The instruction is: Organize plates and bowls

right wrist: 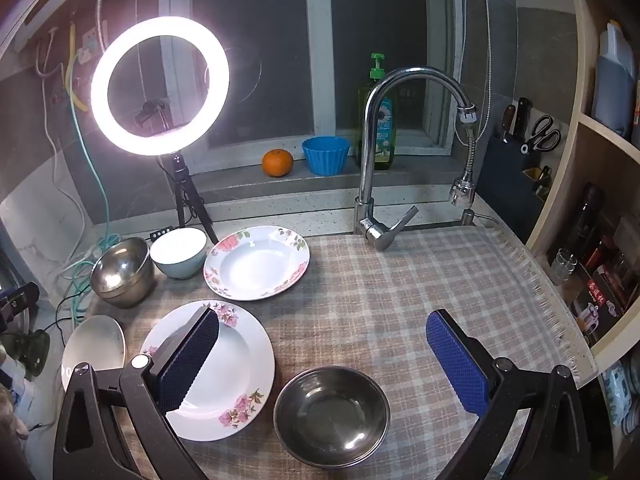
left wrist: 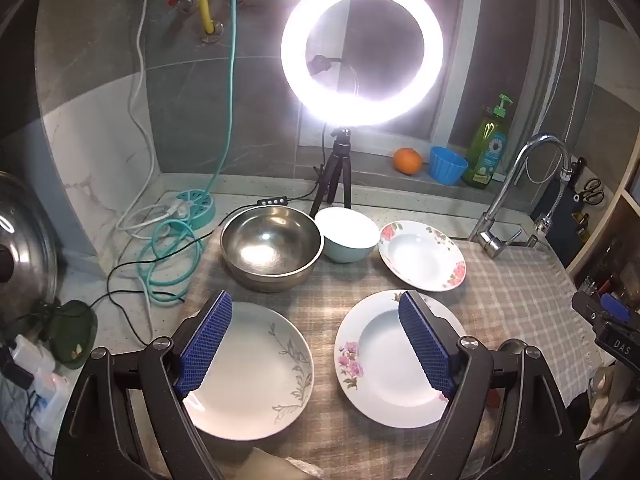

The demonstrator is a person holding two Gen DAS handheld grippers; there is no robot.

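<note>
Both claws, left claw (left wrist: 316,344) and right claw (right wrist: 320,354), hover wide open and empty over the checked table (right wrist: 400,280). The flowered plates (right wrist: 256,262) look brittle and slick, best pinched at the rim; the small steel bowl (right wrist: 332,416) looks light and tough.

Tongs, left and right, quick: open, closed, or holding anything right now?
Left tongs: open, holding nothing.
Right tongs: open, holding nothing.
</note>
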